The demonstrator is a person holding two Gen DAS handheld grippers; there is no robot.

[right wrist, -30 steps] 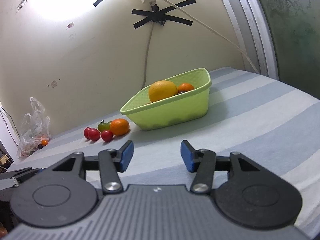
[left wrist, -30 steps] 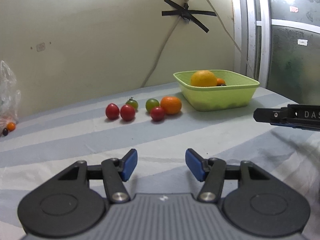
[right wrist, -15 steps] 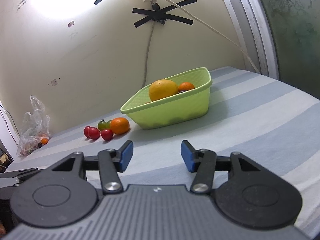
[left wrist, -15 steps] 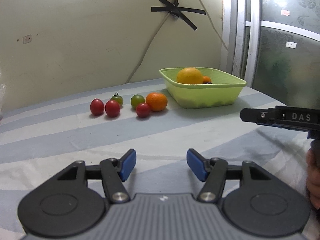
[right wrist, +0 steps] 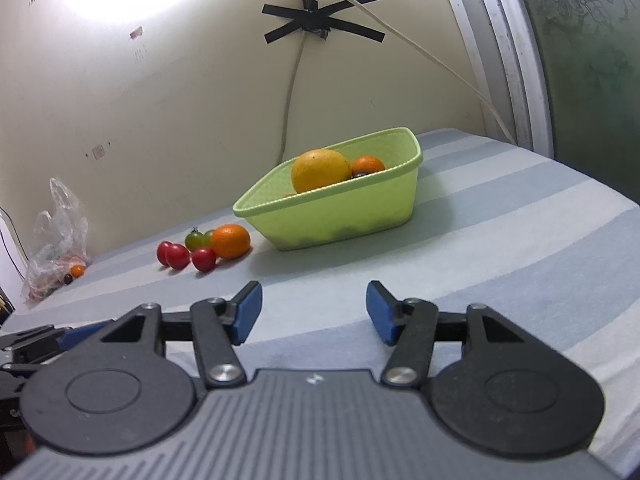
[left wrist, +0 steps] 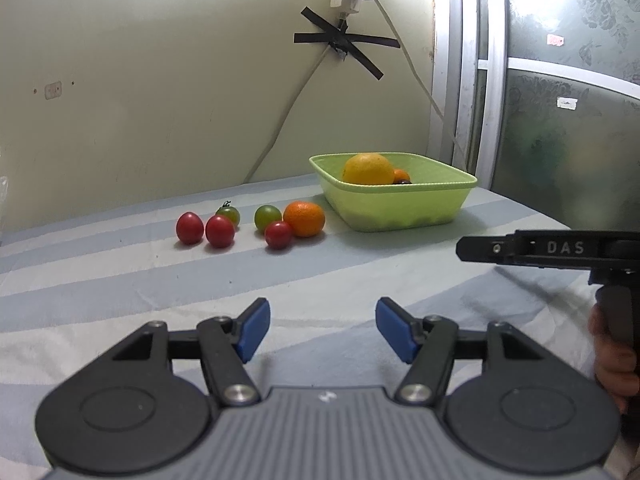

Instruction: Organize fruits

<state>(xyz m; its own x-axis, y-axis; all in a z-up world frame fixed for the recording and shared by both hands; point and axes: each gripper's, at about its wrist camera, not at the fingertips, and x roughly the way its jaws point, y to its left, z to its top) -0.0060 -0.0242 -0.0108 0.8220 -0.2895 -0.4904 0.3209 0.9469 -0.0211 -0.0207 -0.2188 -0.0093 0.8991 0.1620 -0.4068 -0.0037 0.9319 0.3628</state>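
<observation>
We hold the left gripper [left wrist: 322, 329] low over the striped cloth [left wrist: 120, 280], pointing level toward the wall, and its blue pads [left wrist: 253, 327] stand wide apart with nothing between them. The right gripper [right wrist: 314, 316] is held in the same way, a little tilted, and its pads [right wrist: 247, 315] are also spread wide and empty. In the left wrist view the right gripper appears from the side at the right edge, its black body lying level above the cloth, and the right hand [left wrist: 612, 360] closes around the handle under it.

The fruits lie well ahead of both grippers. A green basket [left wrist: 400, 210] stands on the cloth near the wall. Inside it we see a big yellow citrus [left wrist: 368, 169], and behind it a small orange [left wrist: 401, 175] with something dark beside it that we cannot identify. To the left of the basket, close to its wall but apart from it, lies a mandarin [left wrist: 304, 218]. A red tomato [left wrist: 278, 234] touches the mandarin in front, and a green tomato [left wrist: 267, 217] sits just behind this red one. Further left two red tomatoes [left wrist: 204, 230] lie side by side, and a green tomato with a stem [left wrist: 228, 214] is behind them.

In the right wrist view a plastic bag [right wrist: 60, 240] leans at the wall far on the left, with small fruits at its foot.
</observation>
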